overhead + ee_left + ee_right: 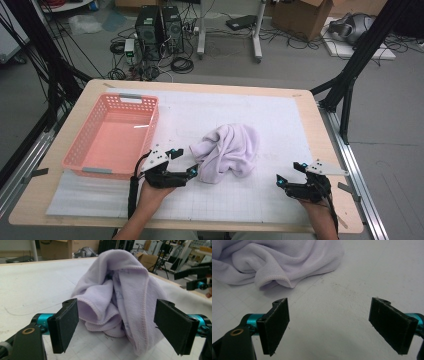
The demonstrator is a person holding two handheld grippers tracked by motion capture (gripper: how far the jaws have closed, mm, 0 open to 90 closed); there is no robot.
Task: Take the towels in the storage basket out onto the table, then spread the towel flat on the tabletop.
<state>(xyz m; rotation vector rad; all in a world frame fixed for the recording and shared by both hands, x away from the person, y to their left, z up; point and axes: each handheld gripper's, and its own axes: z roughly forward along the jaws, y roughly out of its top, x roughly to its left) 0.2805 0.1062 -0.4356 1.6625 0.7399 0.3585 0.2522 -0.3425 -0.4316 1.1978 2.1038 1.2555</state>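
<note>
Your work surface: a light wooden table (45, 200) with rounded corners, spanning the middle and lower part of the high view. Laid flat over most of its top you have a white gridded mat (280, 125). On that mat, left of centre, stands a pink perforated basket (75, 150) with grey handle strips. At the centre of the mat lies a crumpled lilac towel (230, 150), bunched into a heap, just right of the basket and apart from it.

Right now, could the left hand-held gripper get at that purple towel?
Probably yes: the left hand-held gripper sits right beside the crumpled purple towel, jaws open and facing it, with nothing between them.
</note>
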